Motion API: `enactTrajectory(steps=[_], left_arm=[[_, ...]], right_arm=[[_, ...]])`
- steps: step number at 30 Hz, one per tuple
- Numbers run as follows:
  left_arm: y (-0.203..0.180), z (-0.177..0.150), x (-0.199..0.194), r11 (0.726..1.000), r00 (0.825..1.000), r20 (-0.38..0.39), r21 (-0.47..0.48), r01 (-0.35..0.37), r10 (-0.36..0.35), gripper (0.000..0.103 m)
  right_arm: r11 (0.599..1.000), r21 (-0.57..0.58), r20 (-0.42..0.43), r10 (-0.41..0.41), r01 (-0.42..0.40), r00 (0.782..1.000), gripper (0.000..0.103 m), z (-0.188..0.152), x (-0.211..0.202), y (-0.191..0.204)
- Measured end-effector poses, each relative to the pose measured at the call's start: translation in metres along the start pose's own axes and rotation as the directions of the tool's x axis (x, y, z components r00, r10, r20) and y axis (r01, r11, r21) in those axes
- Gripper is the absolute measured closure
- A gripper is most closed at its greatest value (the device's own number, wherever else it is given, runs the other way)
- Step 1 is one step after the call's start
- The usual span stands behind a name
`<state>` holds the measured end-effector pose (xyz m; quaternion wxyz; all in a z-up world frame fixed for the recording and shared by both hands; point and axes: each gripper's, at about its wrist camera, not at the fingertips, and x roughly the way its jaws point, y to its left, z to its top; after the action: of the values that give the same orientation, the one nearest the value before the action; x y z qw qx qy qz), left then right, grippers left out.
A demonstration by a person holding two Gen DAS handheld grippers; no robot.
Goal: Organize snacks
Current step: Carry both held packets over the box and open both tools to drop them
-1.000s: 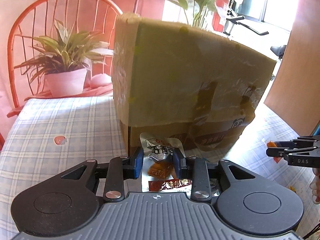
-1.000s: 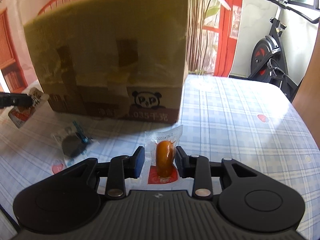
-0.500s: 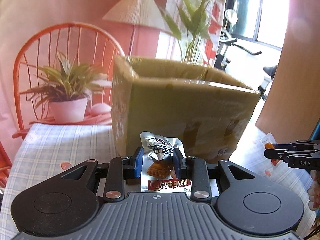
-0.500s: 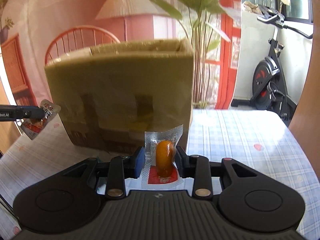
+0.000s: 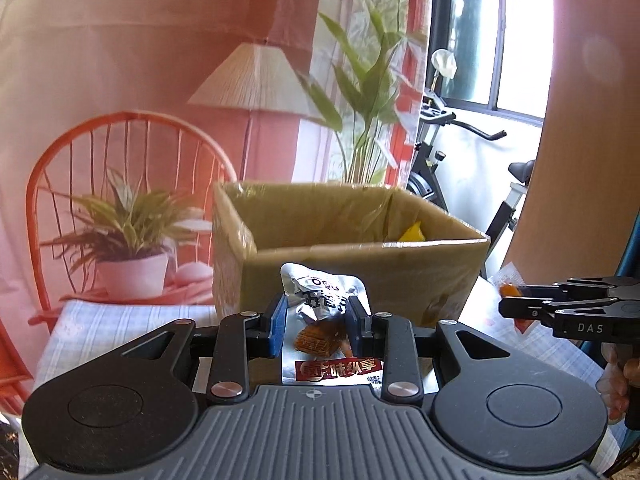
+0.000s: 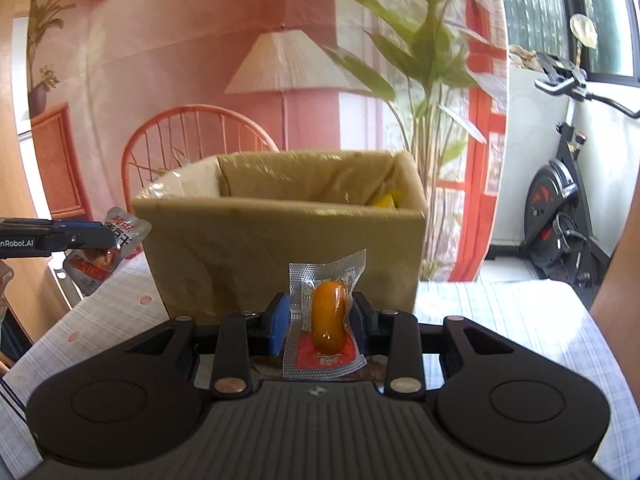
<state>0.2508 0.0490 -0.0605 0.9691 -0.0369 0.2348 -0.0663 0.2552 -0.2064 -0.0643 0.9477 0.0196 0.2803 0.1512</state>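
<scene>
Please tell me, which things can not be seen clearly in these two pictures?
- Contents of the cardboard box: both views, the near wall hides all but a yellow packet.
- Small print on the silver packet: left view, crumpled and covered by the left tongs.
- Lower edge of the sausage packet: right view, behind the right tongs.
- Table near edge: hidden by both devices.

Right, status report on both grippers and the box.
Left gripper shut on silver snack pouch. Right gripper shut on clear sausage packet. Cardboard box open ahead, nothing blocking.
</scene>
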Motion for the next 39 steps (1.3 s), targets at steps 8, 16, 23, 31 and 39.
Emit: enactTrajectory(steps=[8, 16, 23, 31, 39], left_arm=[[-0.005, 0.026, 0.003, 1.0, 0.999, 0.037, 0.022, 0.005, -0.006, 0.07], [-0.005, 0.061, 0.023, 1.0, 0.997, 0.072, 0.019, 0.014, -0.015, 0.07], [0.002, 0.09, 0.064, 1.0, 0.999, 0.051, -0.022, 0.011, -0.01, 0.07], [0.012, 0.09, 0.108, 0.998, 0.998, -0.025, -0.027, -0.055, 0.054, 0.07], [0.005, 0.093, 0.129, 0.998, 0.997, -0.062, 0.043, -0.045, 0.048, 0.056]], right_arm=[[1.0, -0.023, 0.047, 0.016, -0.015, 0.999, 0.068, 0.026, 0.004, 0.005], [1.0, -0.011, 0.101, 0.014, -0.013, 0.995, 0.068, 0.062, 0.022, -0.001], [0.999, 0.027, 0.105, 0.024, -0.027, 0.994, 0.068, 0.096, 0.062, -0.001], [0.998, 0.062, 0.027, 0.014, -0.016, 1.0, 0.068, 0.101, 0.125, 0.0], [0.997, 0.053, -0.003, -0.058, 0.058, 0.998, 0.053, 0.103, 0.155, -0.001]])
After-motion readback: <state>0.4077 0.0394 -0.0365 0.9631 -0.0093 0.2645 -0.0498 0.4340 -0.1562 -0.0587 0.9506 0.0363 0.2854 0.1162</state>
